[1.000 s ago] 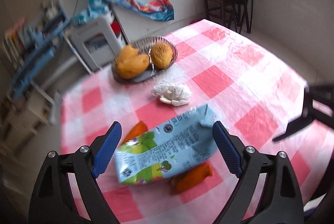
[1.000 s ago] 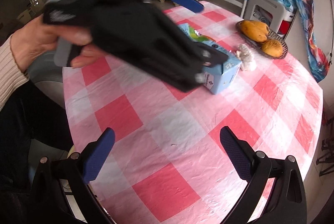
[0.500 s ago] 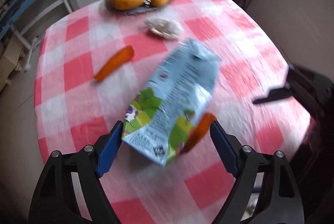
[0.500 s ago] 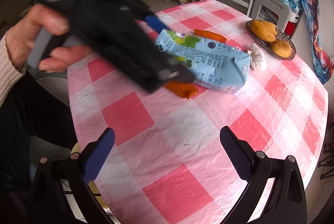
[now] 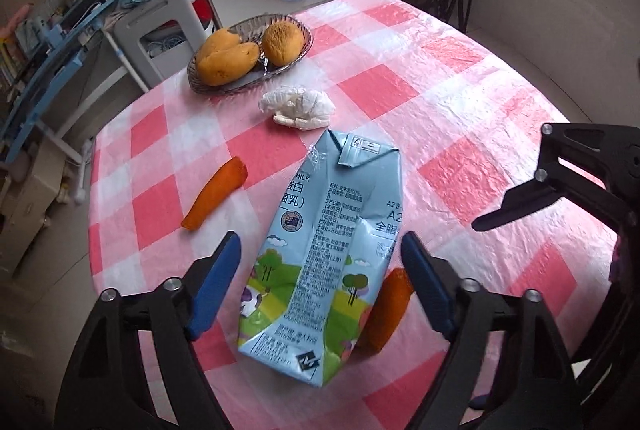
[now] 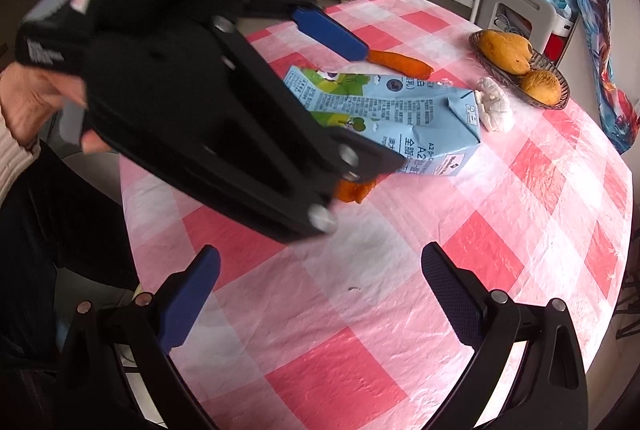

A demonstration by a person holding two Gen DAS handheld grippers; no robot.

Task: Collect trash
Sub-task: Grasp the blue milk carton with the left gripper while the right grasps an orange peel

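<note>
A light blue milk carton [image 5: 324, 254] lies flat on the pink checked table [image 5: 440, 89]; it also shows in the right wrist view [image 6: 392, 109]. My left gripper [image 5: 320, 282] is open, its blue fingers on either side of the carton's lower end, not touching it. An orange peel piece [image 5: 386, 310] lies against the carton's right side, another [image 5: 216, 191] to its left. A crumpled white tissue [image 5: 298, 107] lies beyond the carton. My right gripper [image 6: 320, 298] is open and empty over bare table.
A glass bowl [image 5: 296, 57] with mangoes stands at the far edge, also in the right wrist view [image 6: 560, 101]. A white stool [image 5: 156, 25] and blue shelves stand beyond the table. The left gripper's body [image 6: 200, 101] blocks the right view's left side.
My left gripper has swung over the table and now lines up along the carton, with a finger on each side. My right gripper has hardly moved.
</note>
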